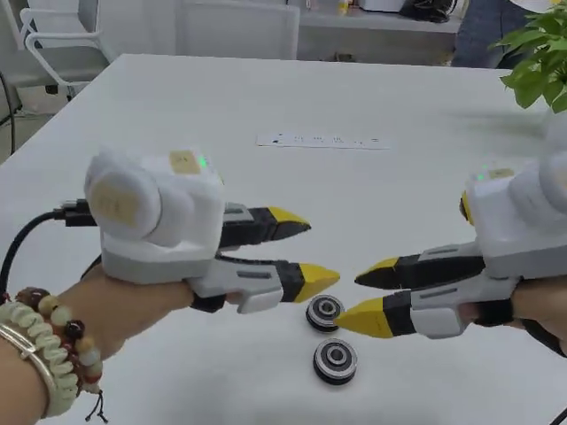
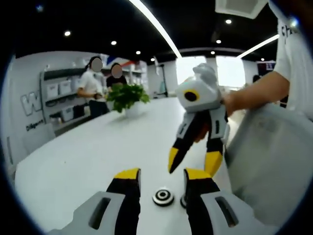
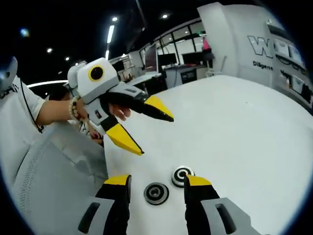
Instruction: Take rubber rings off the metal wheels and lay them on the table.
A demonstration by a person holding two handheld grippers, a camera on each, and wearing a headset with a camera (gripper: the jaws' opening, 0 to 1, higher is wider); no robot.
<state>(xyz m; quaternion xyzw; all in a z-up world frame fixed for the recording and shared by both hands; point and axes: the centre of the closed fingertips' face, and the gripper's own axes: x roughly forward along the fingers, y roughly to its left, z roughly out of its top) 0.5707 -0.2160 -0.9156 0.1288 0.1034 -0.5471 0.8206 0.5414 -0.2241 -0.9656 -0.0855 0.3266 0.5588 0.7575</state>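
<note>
Bead bands (image 1: 40, 354): we see them on the wrist at the bottom left of the head view, closest to us.
Left gripper (image 1: 321, 251): its jaws are spread apart with nothing between them, and it is up off the table (image 1: 266, 97).
Right gripper (image 1: 354, 298): its jaws are spread too, and empty. Its yellow tips face the left gripper's tips, near but not touching.
Metal wheels: we count two, one (image 1: 324, 312) and another (image 1: 336, 359), flat on the white table, just beside each other, below the yellow tips.
Rubber rings (image 1: 319, 361): a dark ring sits around each wheel.
Paper strip (image 1: 322, 140): it lies farther up the table. Its print is too small for us to read.
Wall writing (image 3: 266, 63): in the right gripper view we read a big "W" with "Diligent" under it. The rest is cut off.
Plant (image 1: 540, 62): green leaves at the far right.
</note>
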